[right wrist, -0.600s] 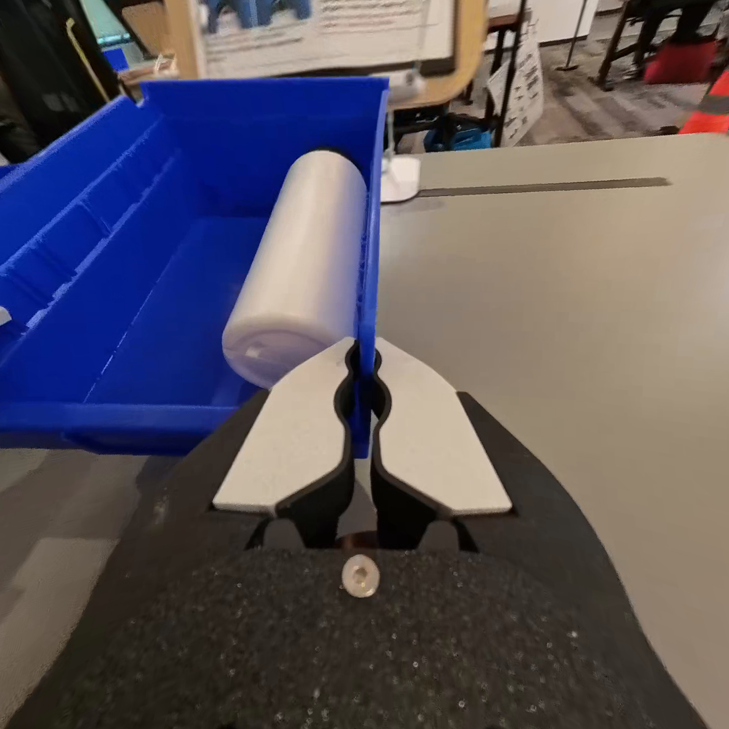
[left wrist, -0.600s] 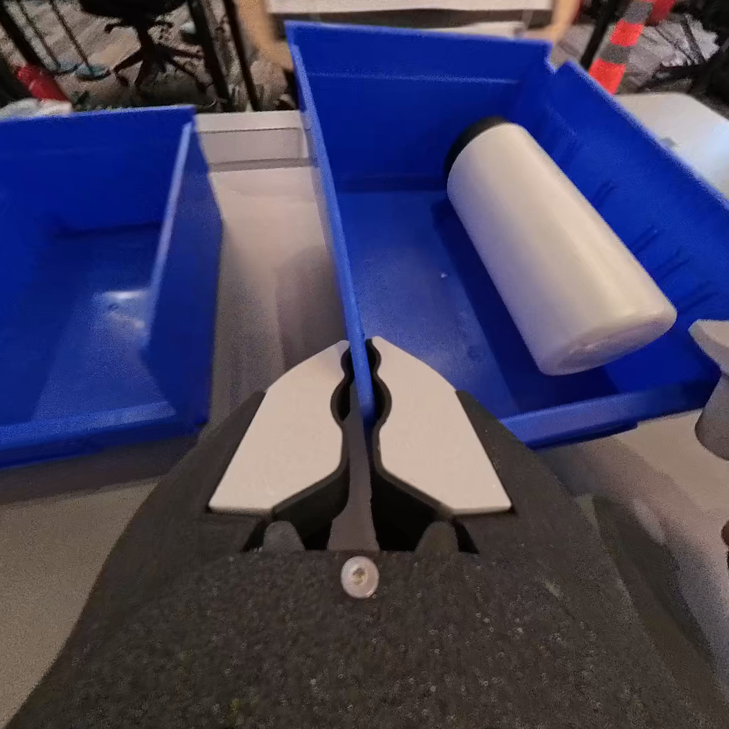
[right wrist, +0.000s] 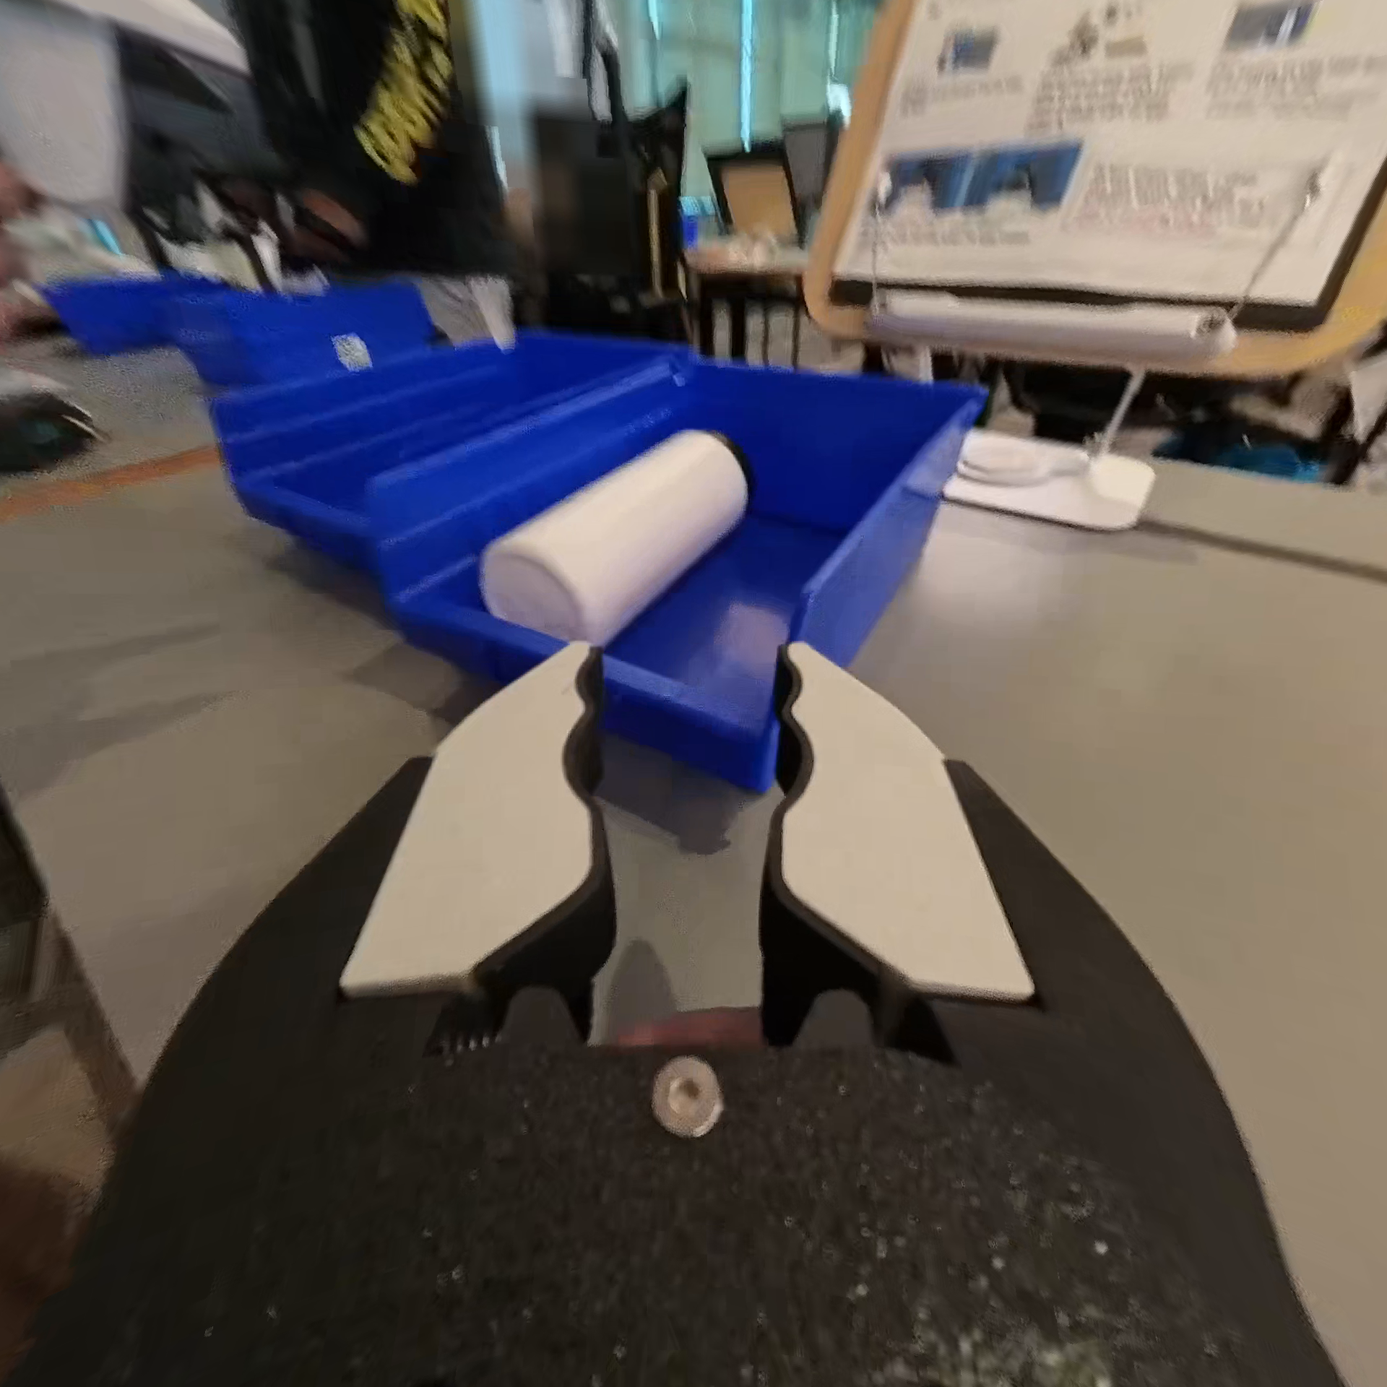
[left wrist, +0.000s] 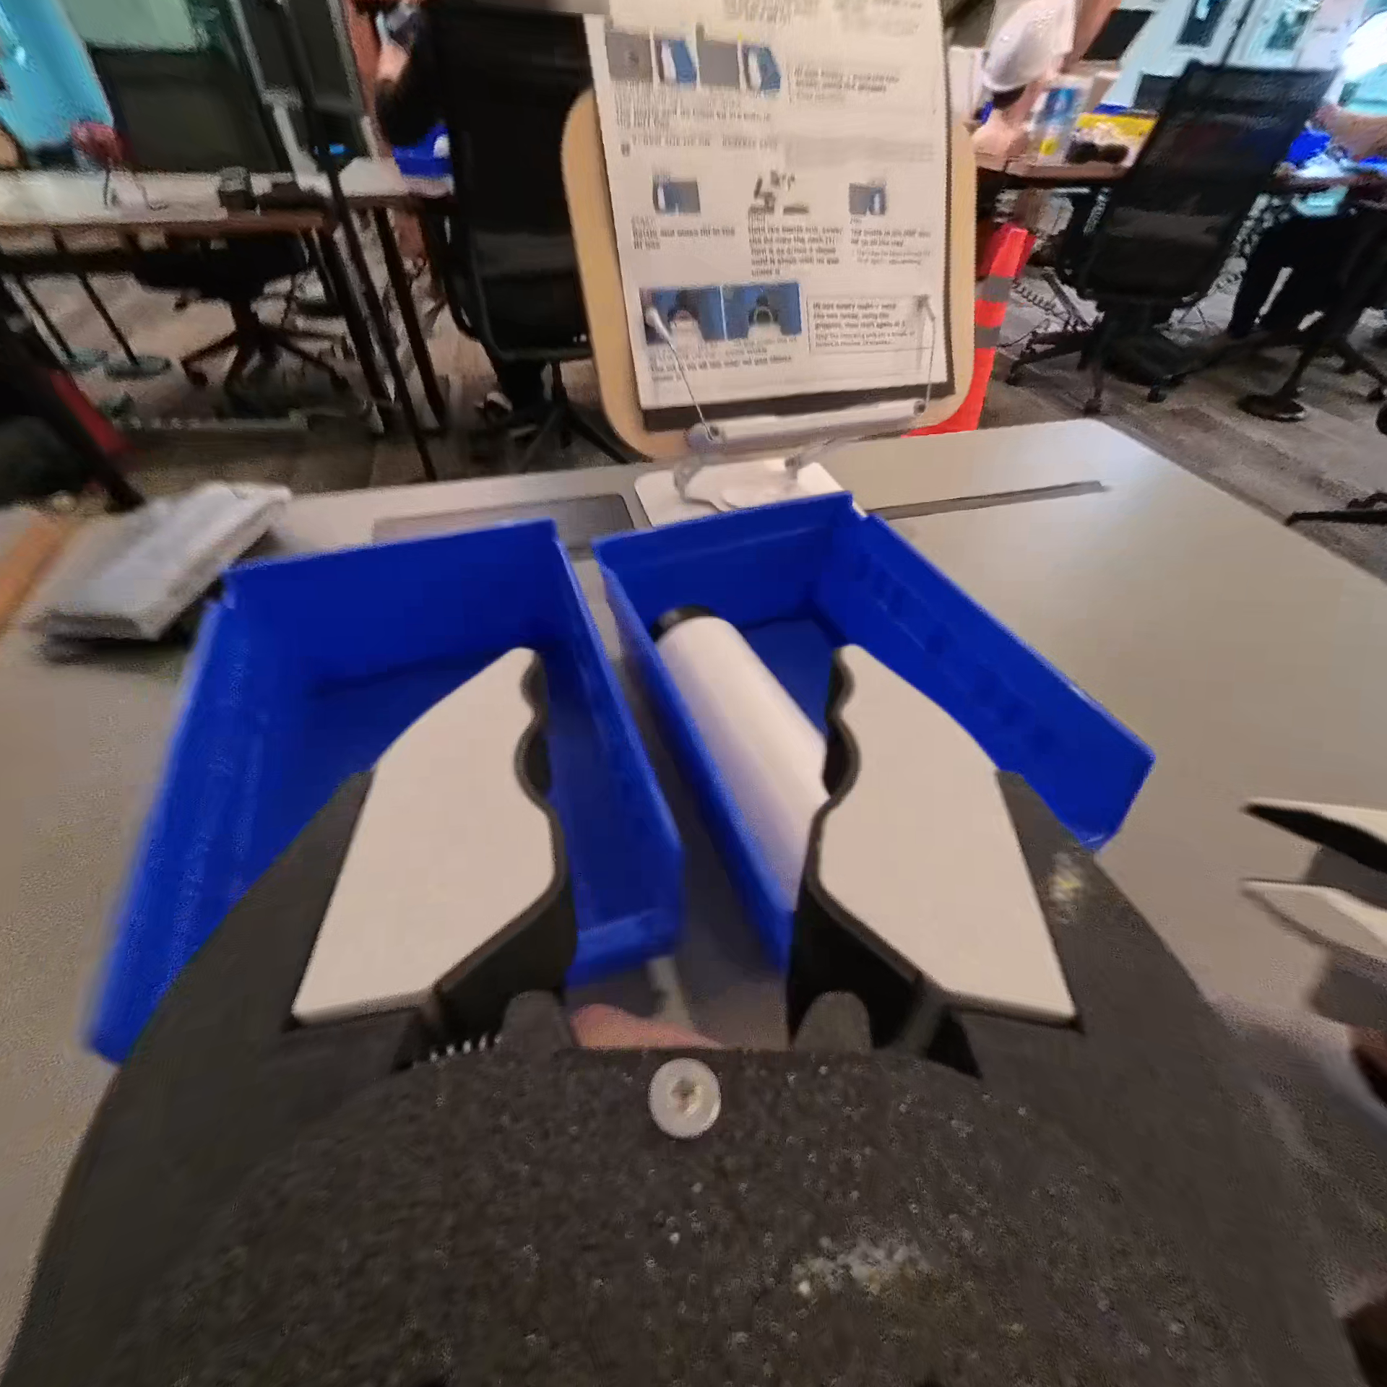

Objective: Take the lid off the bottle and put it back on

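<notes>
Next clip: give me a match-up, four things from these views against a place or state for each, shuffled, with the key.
Things:
1. white bottle
2. left blue bin
3. left gripper
4. paper sheet on a stand

Places or states:
A. upright behind the bins
B. jaws wide open, nothing held
C. lying on its side in the right blue bin
D. nothing seen inside

Pairs: 1-C, 2-D, 3-B, 4-A

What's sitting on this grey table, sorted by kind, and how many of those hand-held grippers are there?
Blue bins: 2
White bottle with a black lid, lying in the right bin: 1
Document stand with a printed sheet: 1
Folded grey cloth: 1
Hand-held grippers, both open and empty: 2
Total: 7
</notes>
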The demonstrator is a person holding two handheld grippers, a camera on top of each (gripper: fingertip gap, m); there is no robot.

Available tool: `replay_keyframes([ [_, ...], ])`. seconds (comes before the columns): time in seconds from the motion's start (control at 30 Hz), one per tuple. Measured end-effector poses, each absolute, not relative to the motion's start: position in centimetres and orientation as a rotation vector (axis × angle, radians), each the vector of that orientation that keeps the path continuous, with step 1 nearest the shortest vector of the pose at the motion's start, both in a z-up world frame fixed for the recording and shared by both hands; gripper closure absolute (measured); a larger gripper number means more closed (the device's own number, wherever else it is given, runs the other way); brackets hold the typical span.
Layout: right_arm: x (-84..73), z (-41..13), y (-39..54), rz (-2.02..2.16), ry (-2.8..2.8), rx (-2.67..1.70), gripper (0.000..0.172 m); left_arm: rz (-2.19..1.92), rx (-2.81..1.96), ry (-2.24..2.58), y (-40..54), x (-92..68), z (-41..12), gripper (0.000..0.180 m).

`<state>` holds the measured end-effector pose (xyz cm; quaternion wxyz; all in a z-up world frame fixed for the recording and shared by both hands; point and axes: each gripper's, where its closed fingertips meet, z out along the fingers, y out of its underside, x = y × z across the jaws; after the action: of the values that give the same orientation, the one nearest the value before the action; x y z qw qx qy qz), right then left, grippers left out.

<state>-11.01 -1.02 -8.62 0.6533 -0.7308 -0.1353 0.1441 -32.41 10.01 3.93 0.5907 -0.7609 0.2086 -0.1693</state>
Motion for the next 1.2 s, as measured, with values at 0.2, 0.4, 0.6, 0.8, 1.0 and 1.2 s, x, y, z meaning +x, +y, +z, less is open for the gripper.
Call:
replay_keyframes([
  [0.2, -12.8, -5.3, -3.5, 0.406, -0.379, -1.436, 0.141, -0.034, -2.112, 0.386, 17.2, -45.8, -1.6, 0.097],
  [0.4, -15.4, -6.2, -4.0, 0.473, -0.371, -1.473, 0.116, -0.081, -2.156, 0.320, 18.8, -51.4, -9.9, 0.109],
  [0.6, -19.5, -8.8, -5.3, 0.480, -0.457, -1.615, 0.133, -0.269, -2.201, 0.243, 17.9, -50.5, -13.8, 0.177],
  [0.8, -25.7, -12.4, -8.1, 0.608, -0.604, -1.776, 0.129, -0.132, -2.192, 0.121, 12.5, -51.7, -13.8, 0.179],
  [1.0, -29.8, -16.7, -6.0, 0.413, -0.616, -2.036, 0.106, -0.273, -2.153, -0.022, 3.1, -52.0, -13.8, 0.173],
  [1.2, -35.2, -14.1, -3.5, 0.359, -0.526, -1.961, 0.101, -0.129, -2.139, -0.066, -2.2, -53.3, -13.8, 0.177],
])
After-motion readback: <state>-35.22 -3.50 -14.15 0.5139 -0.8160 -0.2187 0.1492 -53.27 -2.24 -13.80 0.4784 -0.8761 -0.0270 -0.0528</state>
